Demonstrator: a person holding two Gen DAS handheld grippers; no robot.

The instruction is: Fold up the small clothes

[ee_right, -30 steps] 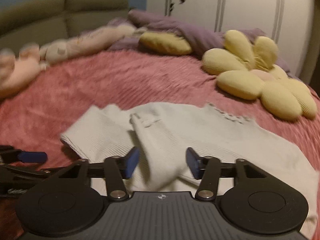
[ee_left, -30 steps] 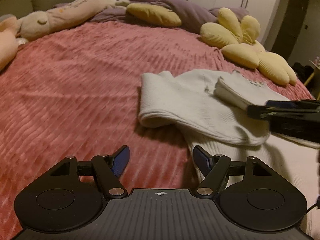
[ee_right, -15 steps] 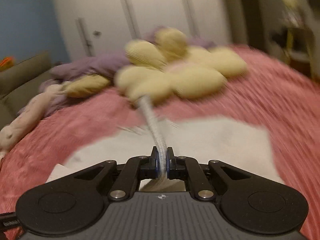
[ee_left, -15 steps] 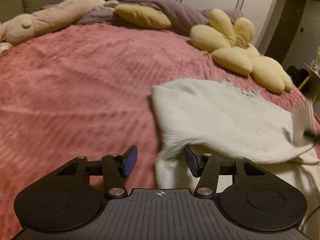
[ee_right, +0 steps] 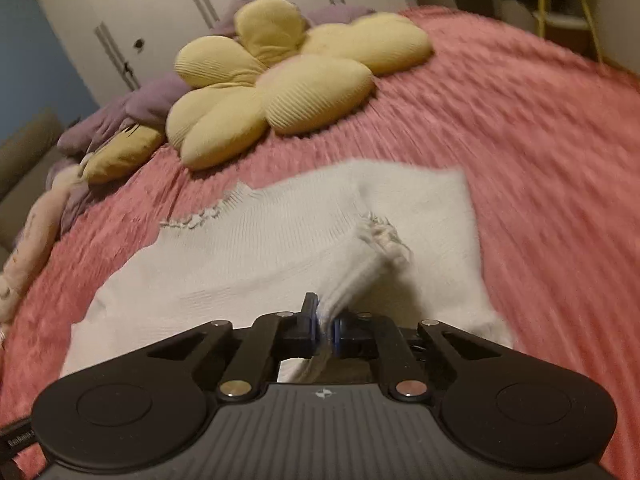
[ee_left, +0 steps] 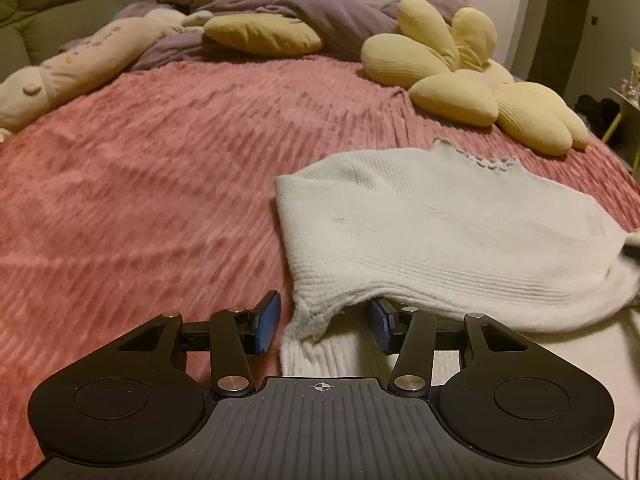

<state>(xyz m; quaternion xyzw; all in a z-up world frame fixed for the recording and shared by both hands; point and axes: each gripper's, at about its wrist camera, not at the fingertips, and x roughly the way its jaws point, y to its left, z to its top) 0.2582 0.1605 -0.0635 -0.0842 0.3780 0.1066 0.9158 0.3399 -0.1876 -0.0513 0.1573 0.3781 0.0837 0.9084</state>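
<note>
A white ribbed knit garment (ee_left: 440,232) lies on the pink bedspread (ee_left: 140,180), its scalloped neckline toward the cushions. My left gripper (ee_left: 324,324) sits low at the garment's near left corner. Its jaws are closing, and the folded corner hangs between the blue pads without either pad pressing on it. In the right wrist view my right gripper (ee_right: 326,324) is shut on a bunched sleeve (ee_right: 360,264) of the garment (ee_right: 260,264), holding it stretched above the spread-out body. The frilled cuff points away from me.
A yellow flower-shaped cushion (ee_left: 460,80) (ee_right: 280,80) lies just beyond the garment. Further back are a yellow pillow (ee_left: 260,34), a purple duvet (ee_left: 320,12) and a long plush toy (ee_left: 80,64). White wardrobe doors stand behind the bed.
My right gripper shut on the sleeve, rolled and carried it to the right across the garment. My left gripper slid up to the garment's near corner as its jaws narrowed.
</note>
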